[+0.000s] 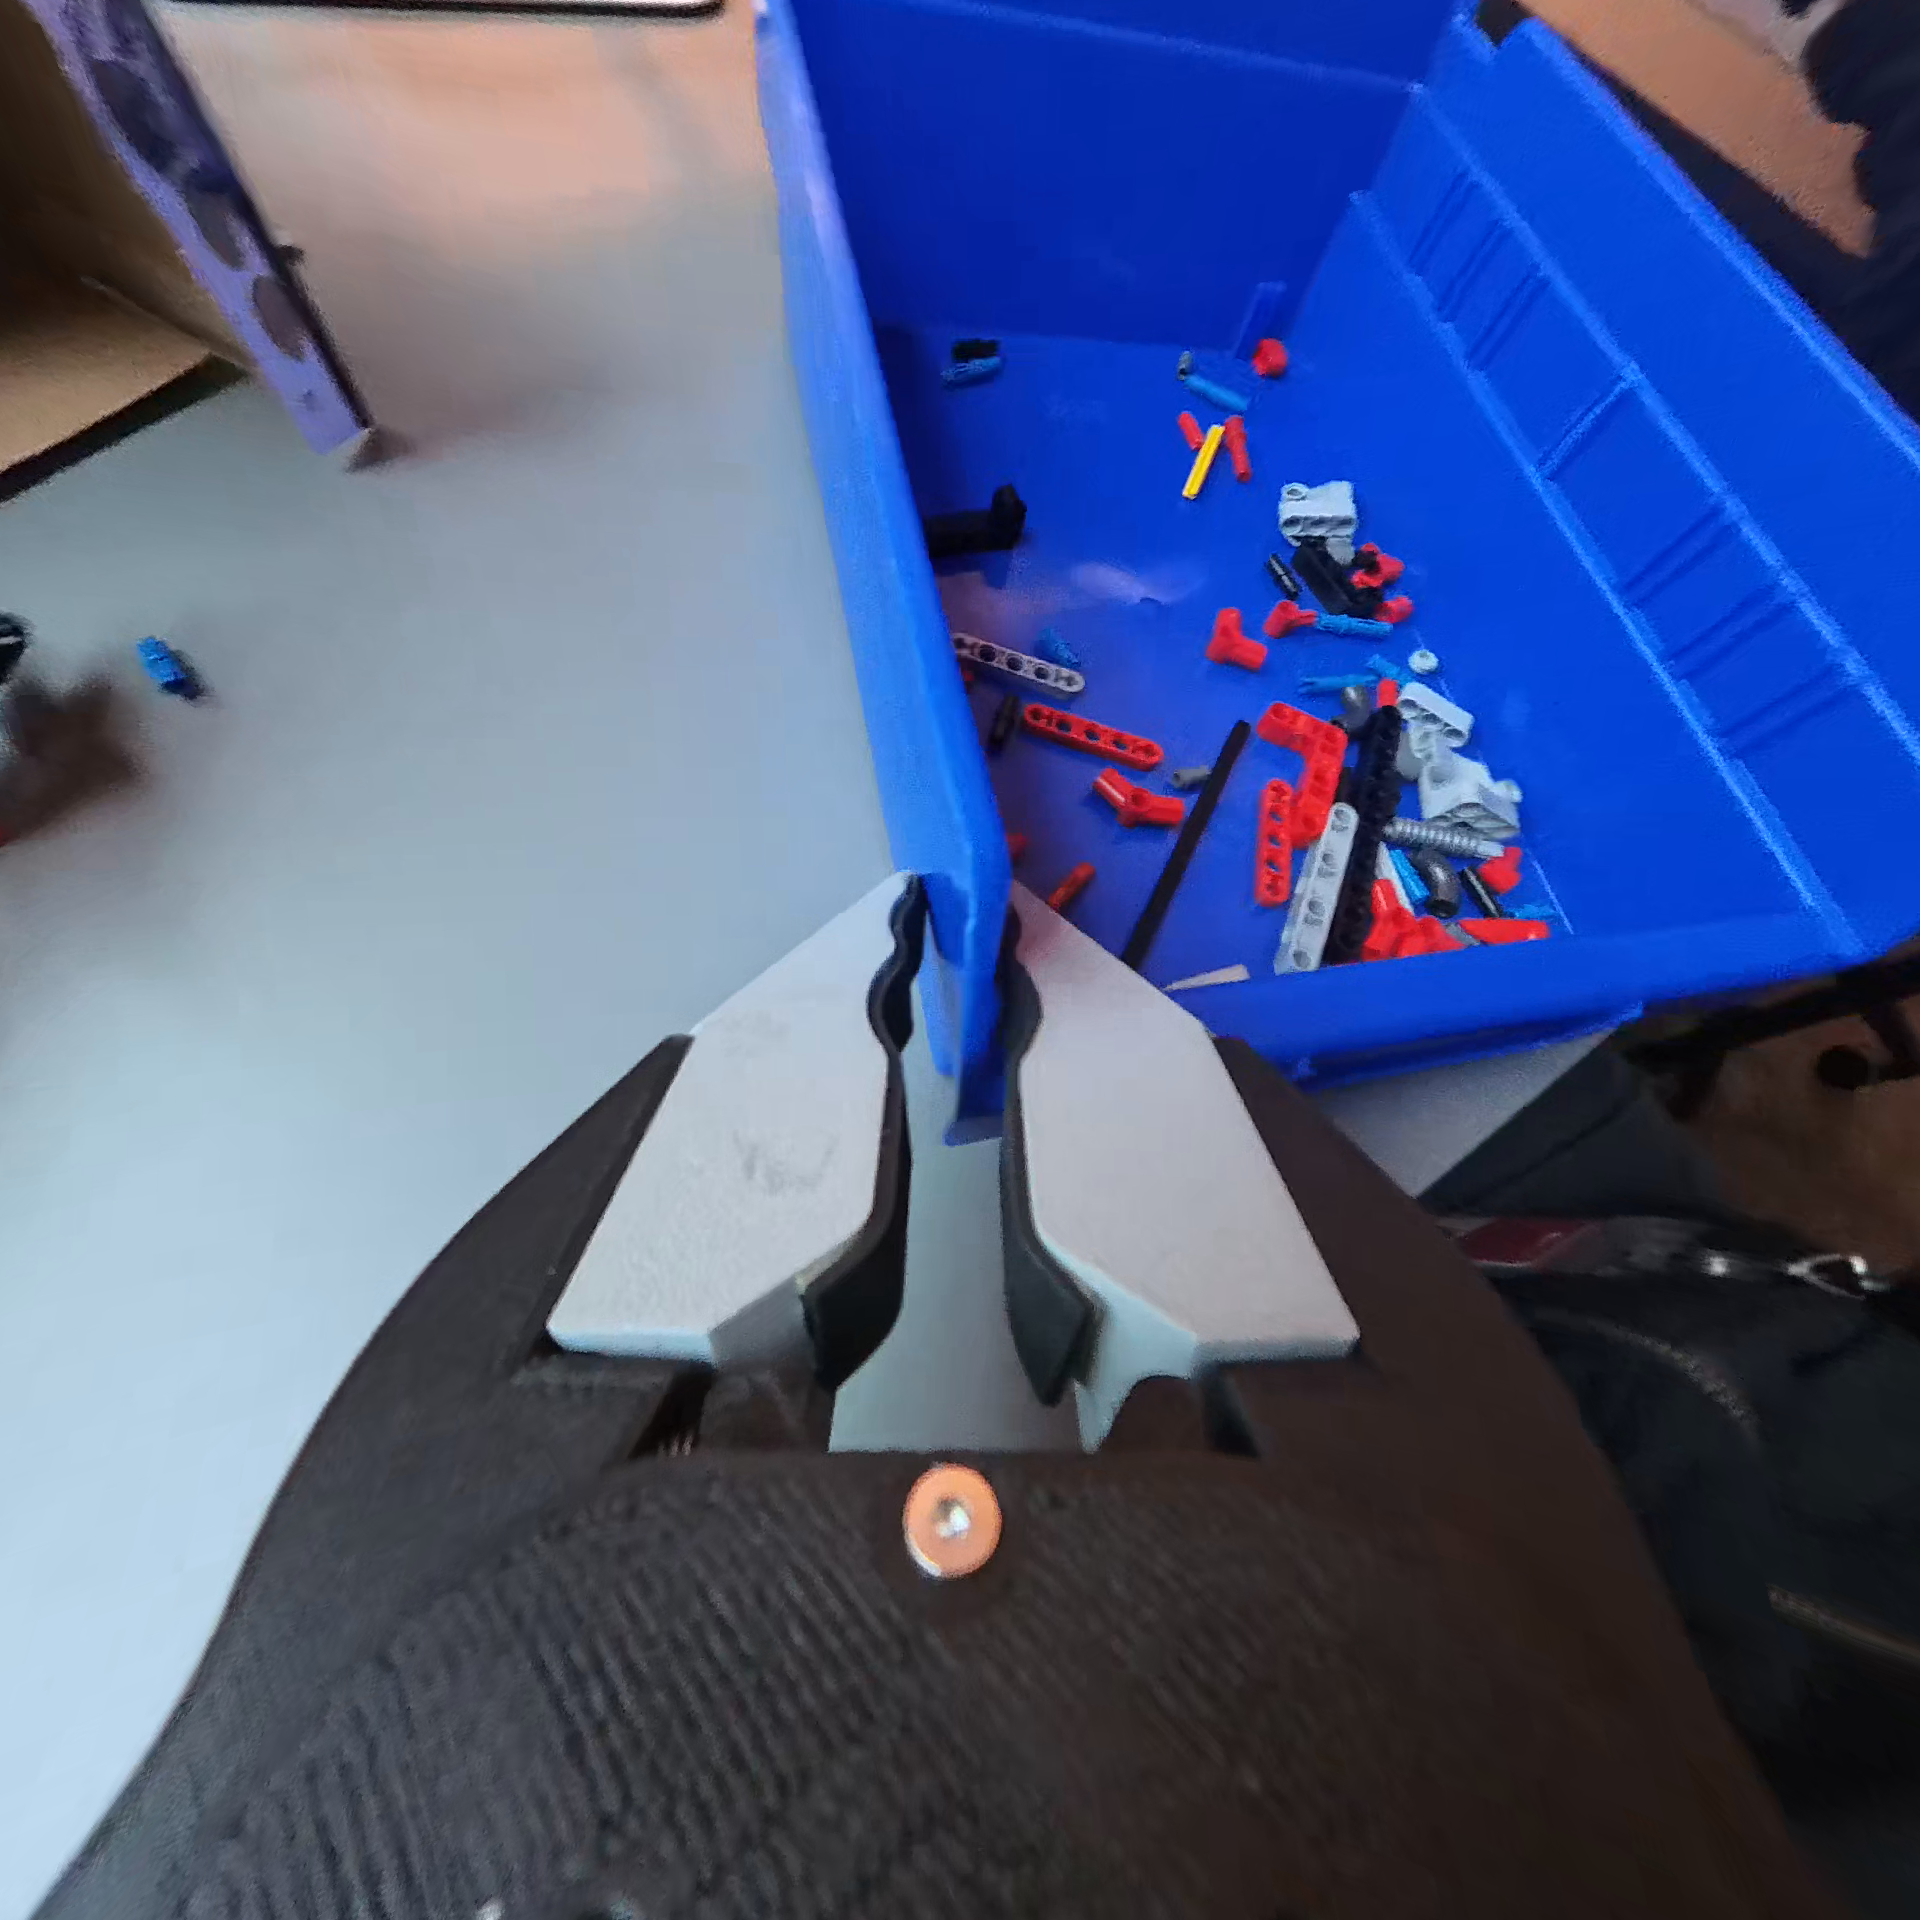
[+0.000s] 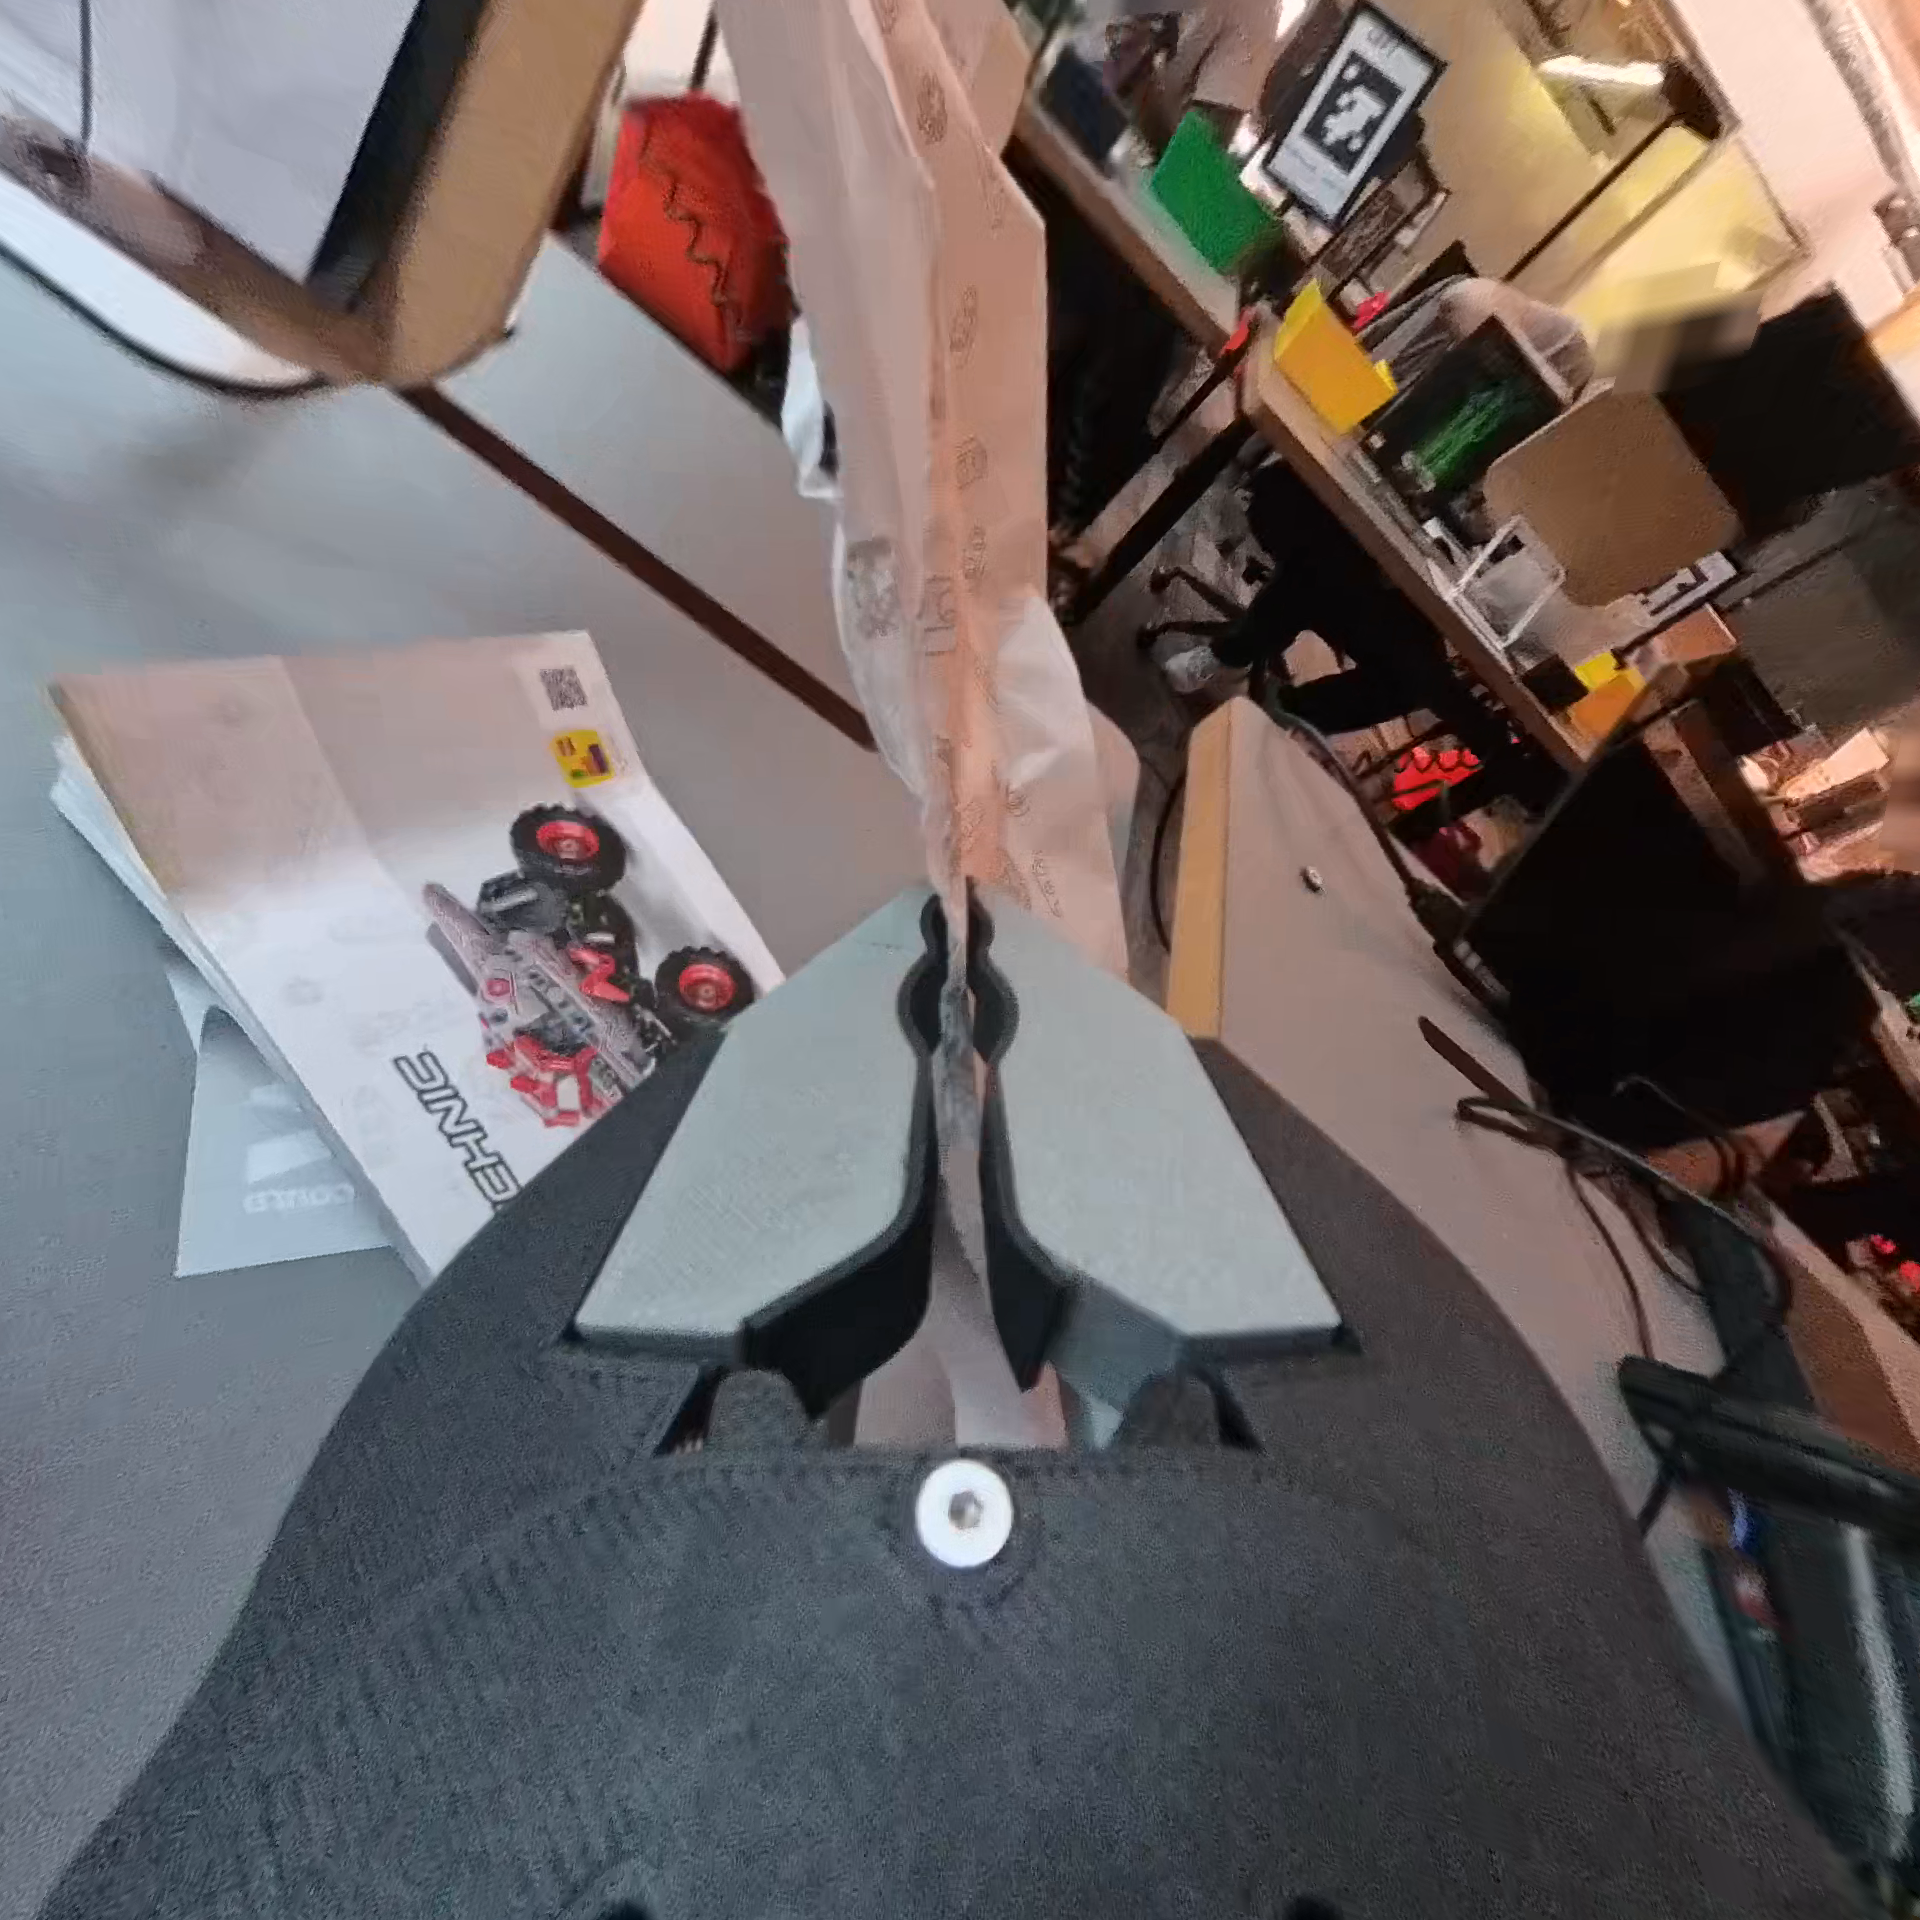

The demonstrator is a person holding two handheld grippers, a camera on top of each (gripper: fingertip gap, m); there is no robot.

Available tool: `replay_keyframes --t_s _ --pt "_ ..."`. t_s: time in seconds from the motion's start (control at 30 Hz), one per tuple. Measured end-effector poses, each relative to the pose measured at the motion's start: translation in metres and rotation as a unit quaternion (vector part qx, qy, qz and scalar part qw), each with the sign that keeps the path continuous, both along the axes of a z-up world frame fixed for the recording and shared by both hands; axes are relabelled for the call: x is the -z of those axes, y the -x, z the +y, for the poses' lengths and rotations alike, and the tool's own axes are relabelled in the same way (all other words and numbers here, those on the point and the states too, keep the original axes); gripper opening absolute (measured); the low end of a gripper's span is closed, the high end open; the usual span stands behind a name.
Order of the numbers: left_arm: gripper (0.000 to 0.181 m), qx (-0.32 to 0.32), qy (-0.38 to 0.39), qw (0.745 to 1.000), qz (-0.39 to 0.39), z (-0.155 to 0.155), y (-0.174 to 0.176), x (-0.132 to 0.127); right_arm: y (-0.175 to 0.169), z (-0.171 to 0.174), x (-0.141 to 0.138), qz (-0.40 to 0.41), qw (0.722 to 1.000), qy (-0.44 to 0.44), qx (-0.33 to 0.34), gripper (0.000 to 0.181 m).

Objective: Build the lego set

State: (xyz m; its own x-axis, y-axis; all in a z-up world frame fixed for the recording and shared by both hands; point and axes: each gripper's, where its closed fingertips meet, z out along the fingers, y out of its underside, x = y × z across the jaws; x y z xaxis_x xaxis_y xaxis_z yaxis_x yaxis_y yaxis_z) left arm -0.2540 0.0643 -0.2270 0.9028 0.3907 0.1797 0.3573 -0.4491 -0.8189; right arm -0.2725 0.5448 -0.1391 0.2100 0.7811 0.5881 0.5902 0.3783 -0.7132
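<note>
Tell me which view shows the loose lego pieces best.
The left wrist view: the pieces lie scattered on the floor of the blue bin, whose wall the left gripper clamps. The right wrist view shows none of them.

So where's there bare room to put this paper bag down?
The widest free patch is the pale table between the blue bin and the small blue piece. There is also grey surface left of the booklet. Inside the bin is crowded with loose pieces.
</note>
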Motion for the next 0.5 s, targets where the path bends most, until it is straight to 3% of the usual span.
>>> replay_keyframes --t_s 0.07,0.13,0.2,0.33,0.4,0.5 --pt "0.010 0.017 -0.003 1.000 -0.009 0.018 -0.008 0.000 0.011 -0.002 0.035 -0.076 0.997 0.009 -0.013 0.000" --pt "0.013 0.040 0.000 0.999 -0.010 0.037 -0.016 0.000 0.017 -0.014 0.056 -0.096 0.993 0.053 -0.042 0.004" --pt "0.016 0.062 -0.002 0.998 0.003 0.053 -0.021 0.001 0.014 -0.023 0.061 -0.090 0.990 0.097 -0.043 0.035" --pt "0.021 0.092 -0.011 0.995 0.020 0.067 -0.029 0.002 -0.005 -0.047 0.040 -0.063 0.985 0.155 -0.047 0.048" --pt "0.032 0.095 -0.008 0.995 0.033 0.063 -0.026 -0.001 -0.019 -0.060 0.019 -0.040 0.984 0.171 -0.042 0.065" --pt "0.053 0.095 -0.026 0.994 0.044 0.046 -0.018 -0.010 -0.035 -0.115 -0.012 0.001 0.966 0.237 -0.100 0.068"
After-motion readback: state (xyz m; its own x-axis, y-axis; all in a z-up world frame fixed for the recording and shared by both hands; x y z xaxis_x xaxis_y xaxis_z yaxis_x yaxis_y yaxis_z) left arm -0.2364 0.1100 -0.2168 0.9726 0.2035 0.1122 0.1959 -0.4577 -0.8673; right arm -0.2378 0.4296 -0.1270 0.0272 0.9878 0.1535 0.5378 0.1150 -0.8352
